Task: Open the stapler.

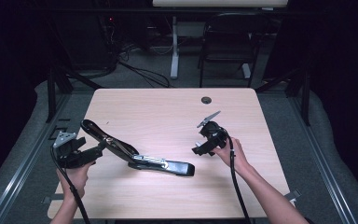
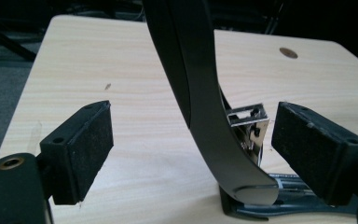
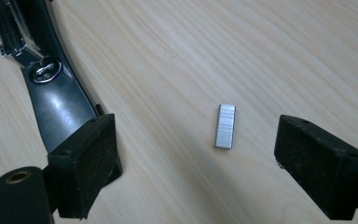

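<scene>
Stapler (image 1: 140,156): black, glossy, hard plastic over bright steel, swung open on pale wood-grain table (image 1: 168,107), lid arm raised; probably stiff, fairly heavy and slippery, best taken across the narrow lid arm. Left gripper (image 1: 98,150), at its lid side, jaws apart around the arm, pads not pressing. Beyond its base end: staple strip (image 3: 225,126), small, light, likely brittle, between right gripper's (image 3: 193,149) open jaws, untouched.

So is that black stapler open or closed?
Open: the stapler's top arm swings up off its base, baring the metal staple channel.
</scene>
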Demonstrator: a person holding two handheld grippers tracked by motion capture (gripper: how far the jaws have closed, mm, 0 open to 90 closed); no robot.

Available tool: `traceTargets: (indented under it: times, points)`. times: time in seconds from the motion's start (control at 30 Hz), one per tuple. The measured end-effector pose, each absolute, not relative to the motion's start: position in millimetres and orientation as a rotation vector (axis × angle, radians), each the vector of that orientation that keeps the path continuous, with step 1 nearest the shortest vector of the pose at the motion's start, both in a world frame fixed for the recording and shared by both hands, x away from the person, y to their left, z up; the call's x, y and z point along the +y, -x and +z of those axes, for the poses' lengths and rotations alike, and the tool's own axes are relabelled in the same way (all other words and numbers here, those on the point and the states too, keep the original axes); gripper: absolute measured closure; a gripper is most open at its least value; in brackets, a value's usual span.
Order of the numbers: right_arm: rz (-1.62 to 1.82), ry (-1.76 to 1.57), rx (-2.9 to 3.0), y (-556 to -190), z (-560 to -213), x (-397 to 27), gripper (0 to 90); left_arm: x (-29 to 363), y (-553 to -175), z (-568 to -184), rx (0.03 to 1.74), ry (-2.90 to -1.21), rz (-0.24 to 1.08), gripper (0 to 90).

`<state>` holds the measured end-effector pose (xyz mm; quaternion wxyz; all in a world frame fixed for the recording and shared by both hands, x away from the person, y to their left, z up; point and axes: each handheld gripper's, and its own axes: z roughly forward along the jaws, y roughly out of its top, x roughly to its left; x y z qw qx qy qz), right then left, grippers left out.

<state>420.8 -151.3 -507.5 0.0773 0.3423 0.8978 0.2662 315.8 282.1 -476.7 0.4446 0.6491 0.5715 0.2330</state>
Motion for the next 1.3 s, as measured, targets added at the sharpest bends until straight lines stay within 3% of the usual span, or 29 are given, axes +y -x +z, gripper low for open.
traceTargets:
  times: [0.67,0.77,1.07,1.3]
  points:
    - [0.798,-1.161,2.668,-461.9,-514.2,-146.1,16.7,288.8,-321.4,-483.3,1.478,-1.660,0.547,6.7]
    - [0.737,-1.148,2.708,-464.7,-517.2,-146.5,22.2,288.6,-322.4,-484.1,1.478,-1.665,0.546,6.5]
    - [0.667,-1.181,2.729,-464.9,-529.6,-140.3,49.8,288.2,-322.6,-484.3,1.479,-1.668,0.548,6.5]
    - [0.648,-1.197,2.735,-466.5,-535.7,-140.2,61.2,288.3,-322.9,-484.2,1.480,-1.681,0.539,6.5]
